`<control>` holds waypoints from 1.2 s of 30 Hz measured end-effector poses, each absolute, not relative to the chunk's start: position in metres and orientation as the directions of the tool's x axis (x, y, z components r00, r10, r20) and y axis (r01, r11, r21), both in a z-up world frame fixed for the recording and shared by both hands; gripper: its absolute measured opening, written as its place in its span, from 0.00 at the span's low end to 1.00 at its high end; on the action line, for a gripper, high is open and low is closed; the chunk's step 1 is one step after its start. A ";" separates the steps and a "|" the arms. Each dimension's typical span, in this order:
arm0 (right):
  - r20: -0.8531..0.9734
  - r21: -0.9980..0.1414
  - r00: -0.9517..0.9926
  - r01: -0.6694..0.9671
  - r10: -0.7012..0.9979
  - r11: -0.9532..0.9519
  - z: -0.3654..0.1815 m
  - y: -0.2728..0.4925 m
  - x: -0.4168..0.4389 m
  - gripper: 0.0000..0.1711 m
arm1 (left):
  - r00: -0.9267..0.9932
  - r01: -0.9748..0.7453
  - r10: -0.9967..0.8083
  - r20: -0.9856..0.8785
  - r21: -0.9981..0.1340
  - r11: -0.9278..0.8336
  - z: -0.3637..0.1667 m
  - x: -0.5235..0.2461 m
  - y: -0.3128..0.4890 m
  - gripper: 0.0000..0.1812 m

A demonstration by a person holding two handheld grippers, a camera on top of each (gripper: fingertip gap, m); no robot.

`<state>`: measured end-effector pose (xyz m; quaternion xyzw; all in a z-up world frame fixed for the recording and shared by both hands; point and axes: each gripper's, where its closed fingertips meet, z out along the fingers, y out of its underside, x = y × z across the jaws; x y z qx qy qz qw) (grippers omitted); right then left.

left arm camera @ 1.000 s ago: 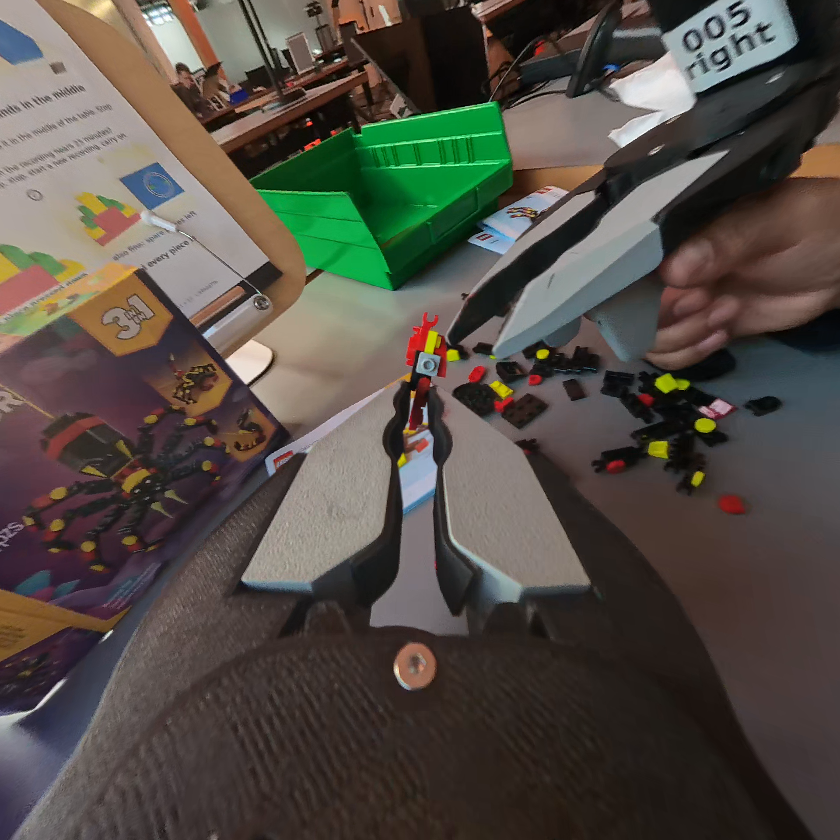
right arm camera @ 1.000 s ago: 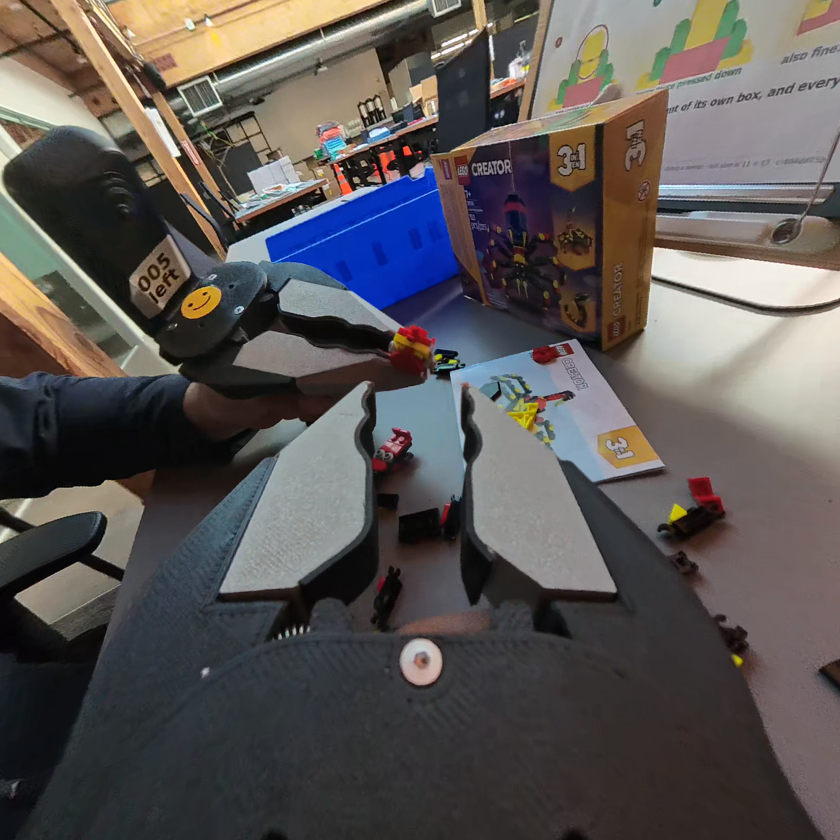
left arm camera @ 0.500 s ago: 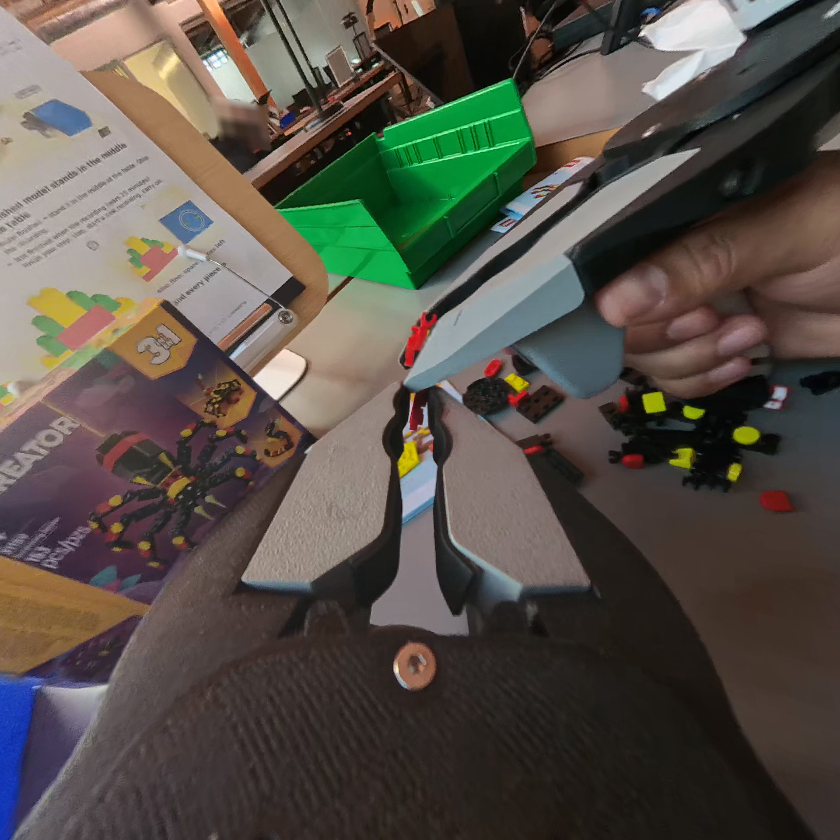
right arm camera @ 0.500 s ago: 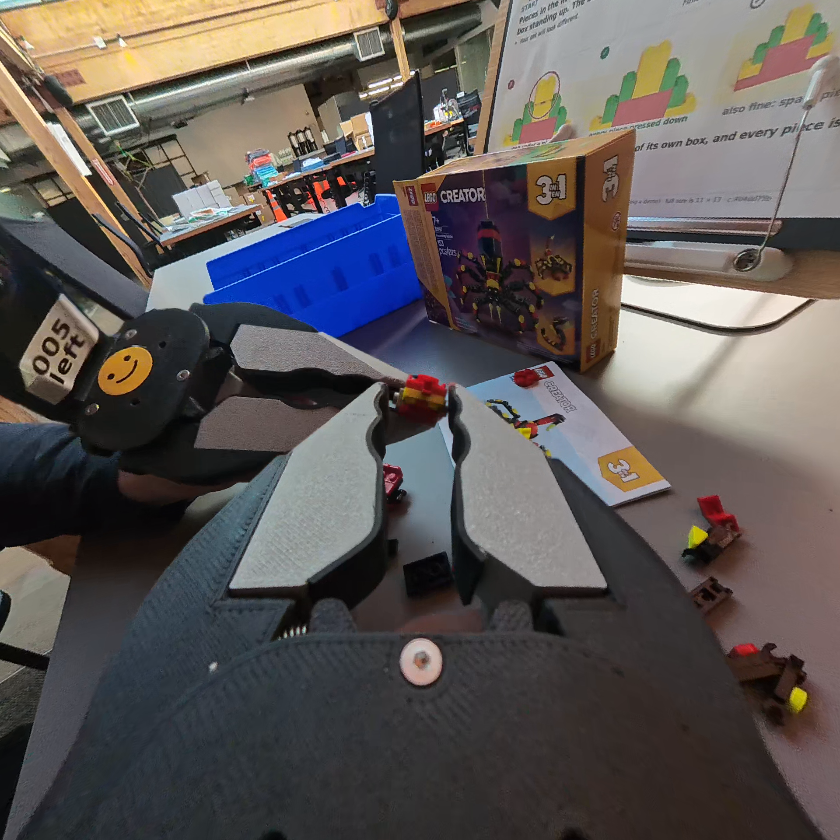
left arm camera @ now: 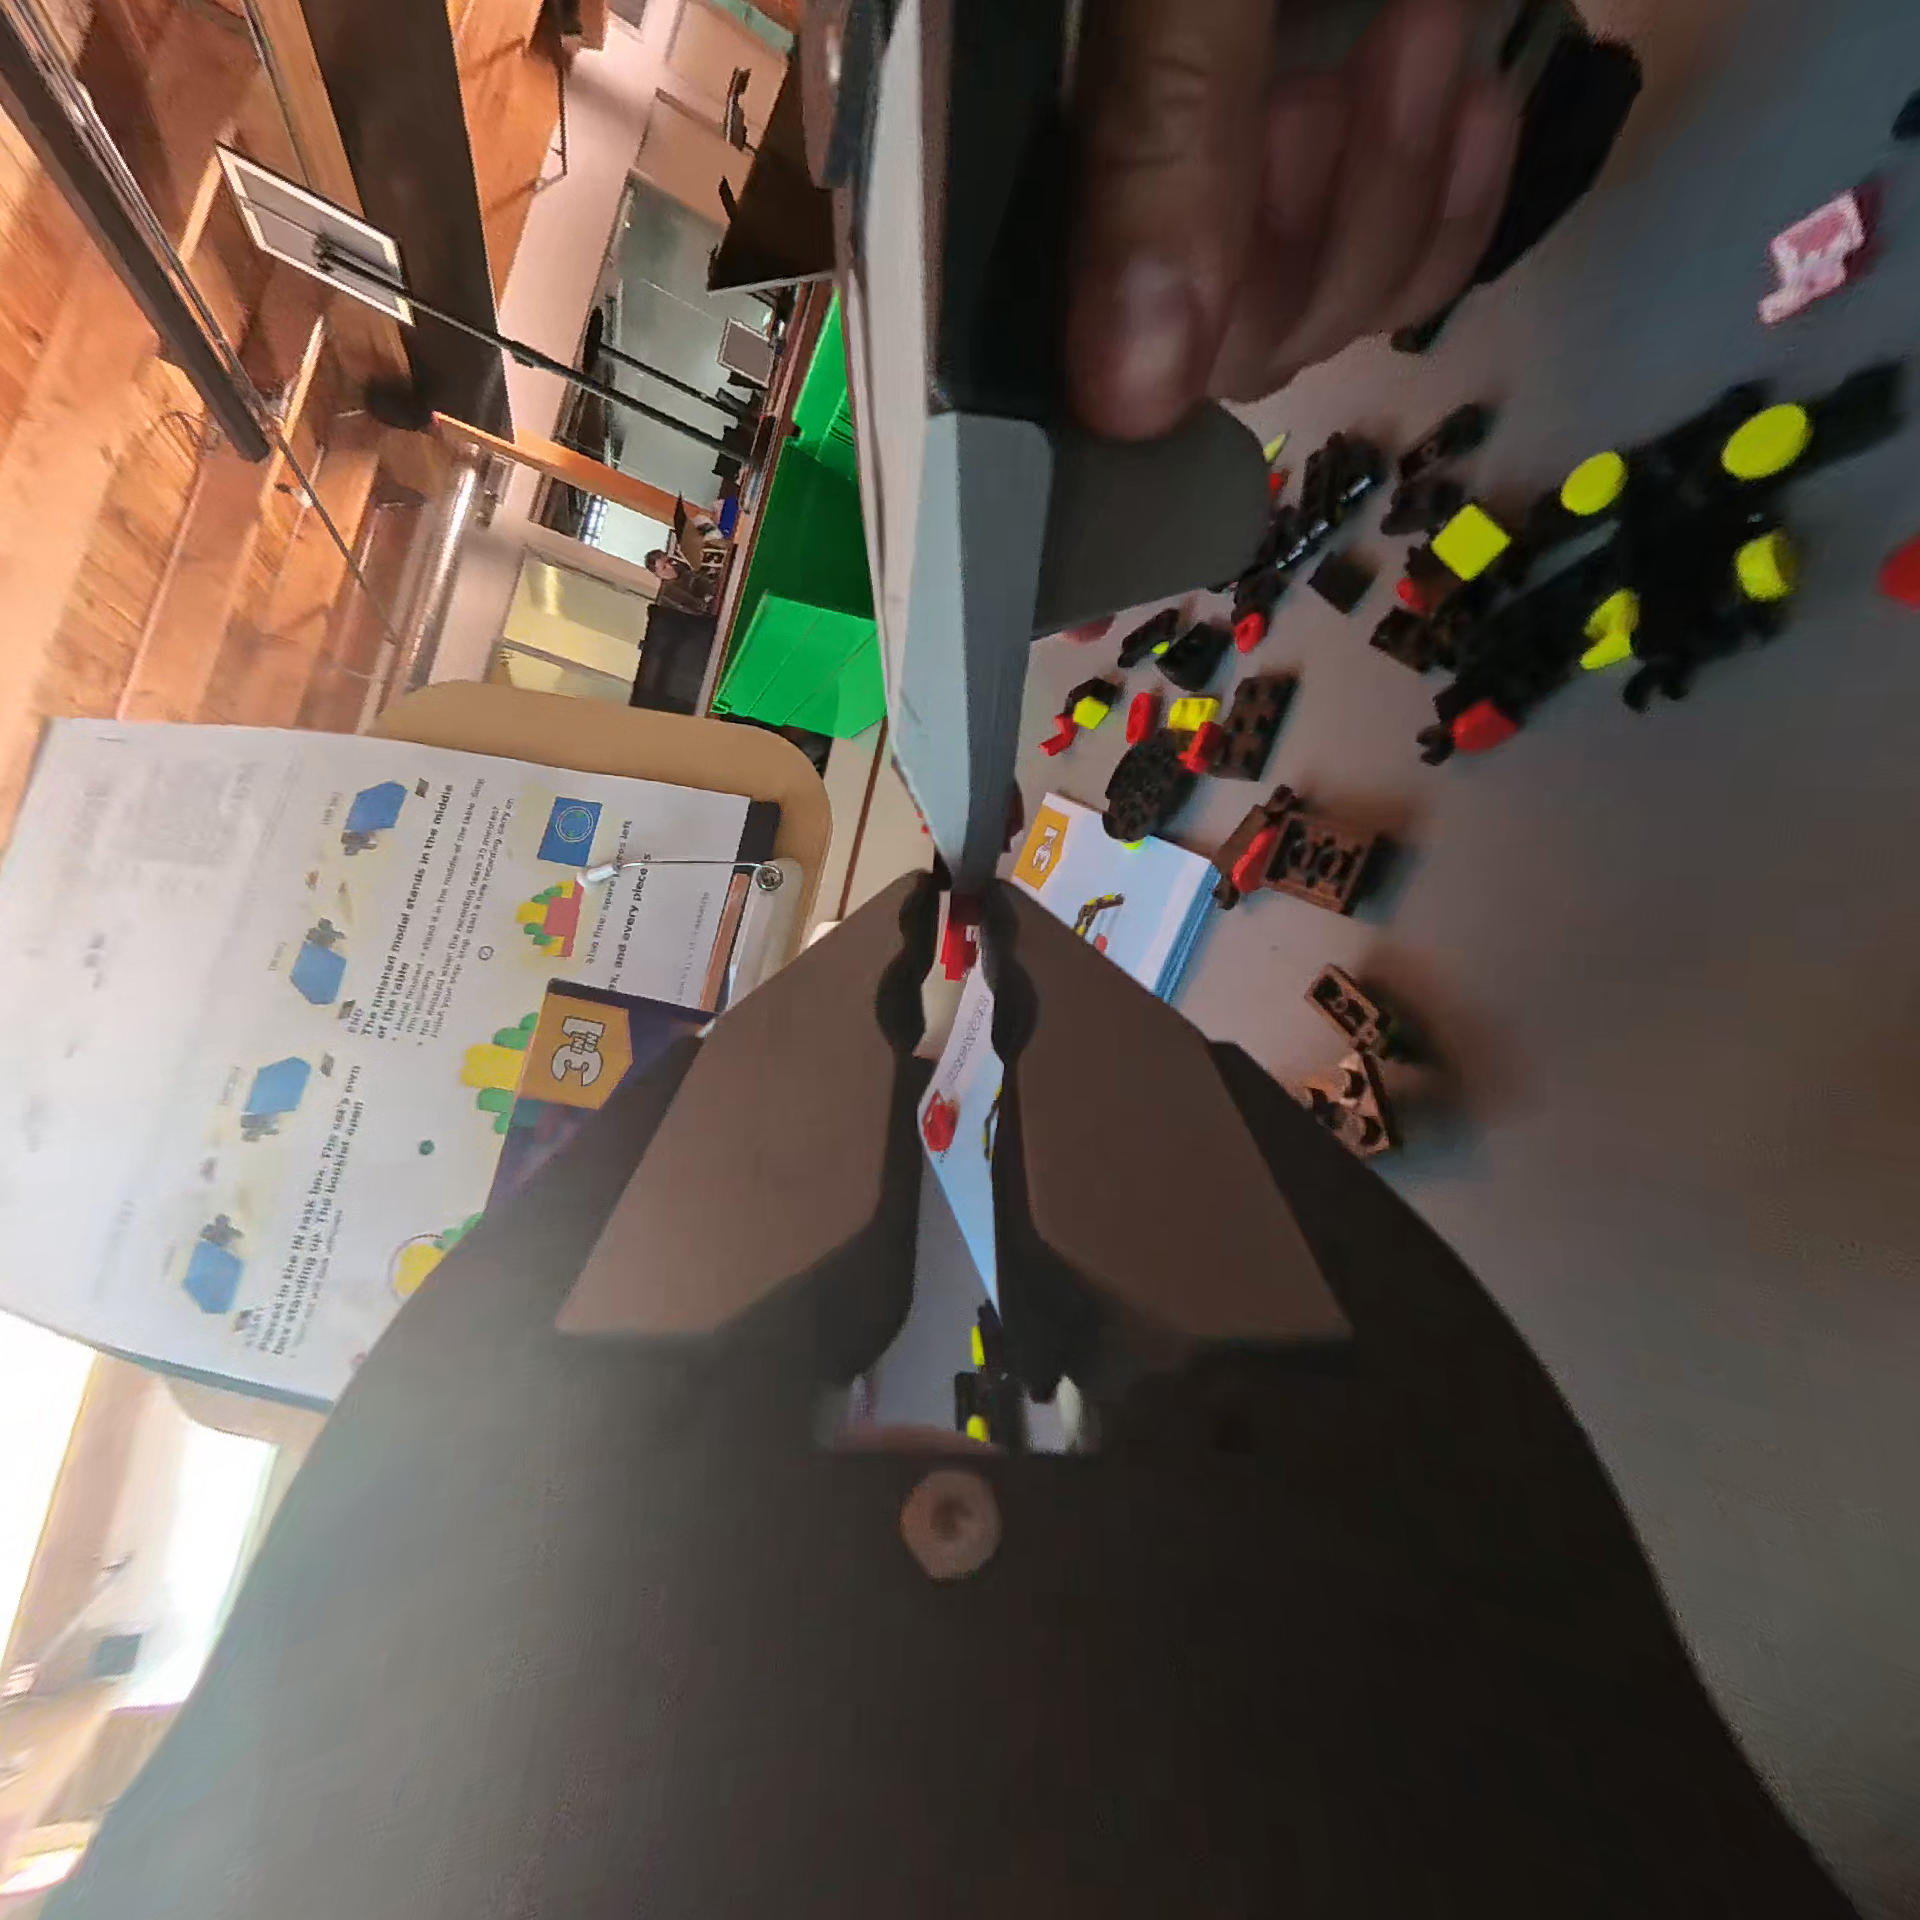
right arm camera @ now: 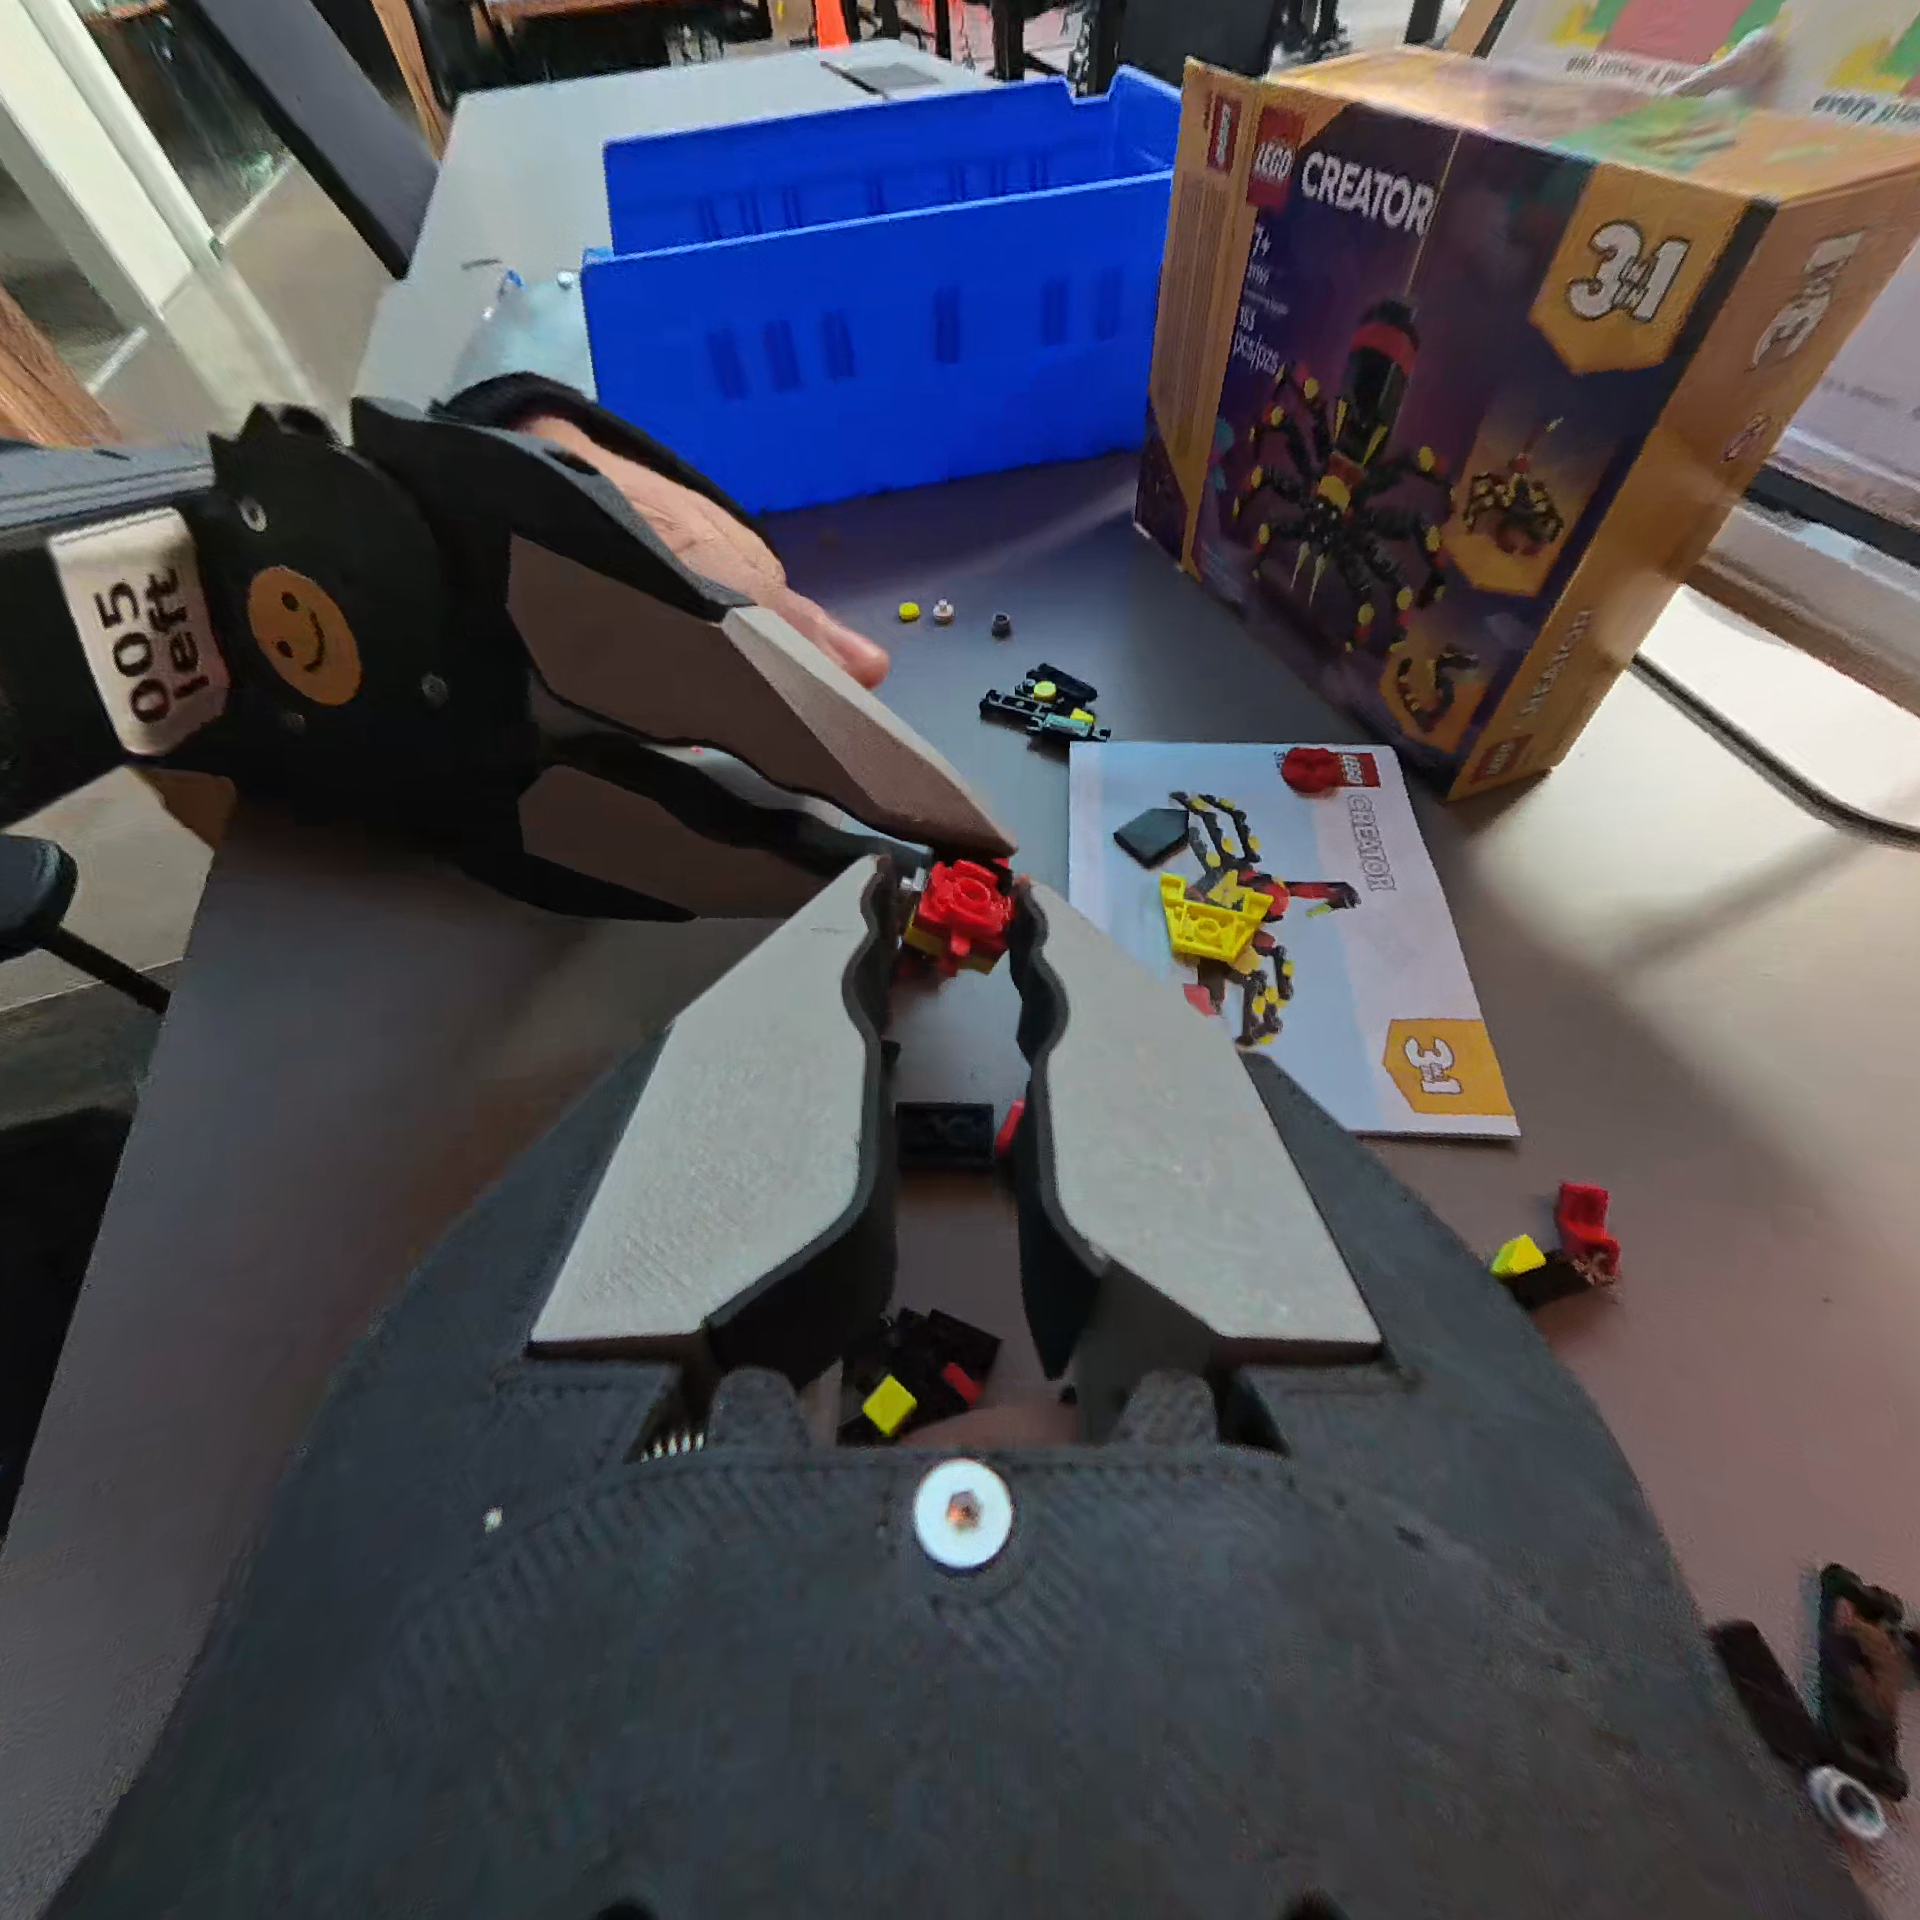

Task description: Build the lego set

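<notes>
A small red and yellow lego assembly (right arm camera: 961, 914) is held between both grippers, a little above the grey table (right arm camera: 1662, 1039). My right gripper (right arm camera: 956, 902) is shut on it from the sides, with its red round top piece facing the camera. My left gripper (right arm camera: 951, 852) comes in from the left and pinches it from behind. In the left wrist view my left gripper (left arm camera: 956, 914) is shut on the assembly's red part (left arm camera: 958, 940), and the right gripper (left arm camera: 961, 868) comes down from above, tip to tip. Most of the assembly is hidden there.
The instruction booklet (right arm camera: 1299, 935) lies just right of the grippers, the set's box (right arm camera: 1455, 416) and a blue bin (right arm camera: 883, 312) behind it. Loose black, red and yellow pieces (left arm camera: 1558, 582) lie scattered. A green bin (left arm camera: 821, 644) and an instruction board (left arm camera: 312, 987) stand farther off.
My right gripper has moved in and closed on the assembly that my left gripper holds. My left gripper has rolled about a quarter turn. Both have come lower towards the table.
</notes>
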<state>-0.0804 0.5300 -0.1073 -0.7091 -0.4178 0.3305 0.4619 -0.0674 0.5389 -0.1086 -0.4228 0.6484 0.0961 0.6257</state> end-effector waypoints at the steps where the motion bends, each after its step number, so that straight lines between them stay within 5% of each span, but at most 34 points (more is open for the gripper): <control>1: -0.116 -0.924 0.436 0.282 0.892 -0.258 -0.110 0.531 -0.080 0.11 | 0.128 -0.680 -0.406 -0.905 -0.378 0.628 -0.110 -0.067 0.540 0.03; 6: -0.160 -0.876 0.470 0.338 0.868 -0.345 -0.125 0.529 -0.073 0.12 | 0.066 -0.702 -0.341 -0.938 -0.287 0.652 -0.124 -0.061 0.539 0.03; 19: -0.247 -0.883 0.513 0.232 0.822 -0.409 -0.116 0.535 -0.053 0.14 | 0.114 -0.747 -0.394 -0.912 -0.340 0.572 -0.133 -0.061 0.552 0.02; 27: -0.345 -0.852 0.448 0.220 0.825 -0.475 -0.126 0.529 -0.063 0.08 | 0.085 -0.725 -0.277 -0.957 -0.250 0.641 -0.124 -0.062 0.542 0.01; 32: -0.121 -0.793 0.483 0.478 0.867 -0.377 -0.159 0.532 -0.067 0.10 | -0.004 -0.755 -0.341 -0.940 -0.221 0.617 -0.149 -0.061 0.544 0.02; 36: 0.090 -0.779 0.468 0.583 0.879 -0.231 -0.164 0.536 -0.071 0.12 | 0.063 -0.747 -0.492 -0.868 -0.368 0.553 -0.154 -0.065 0.548 0.01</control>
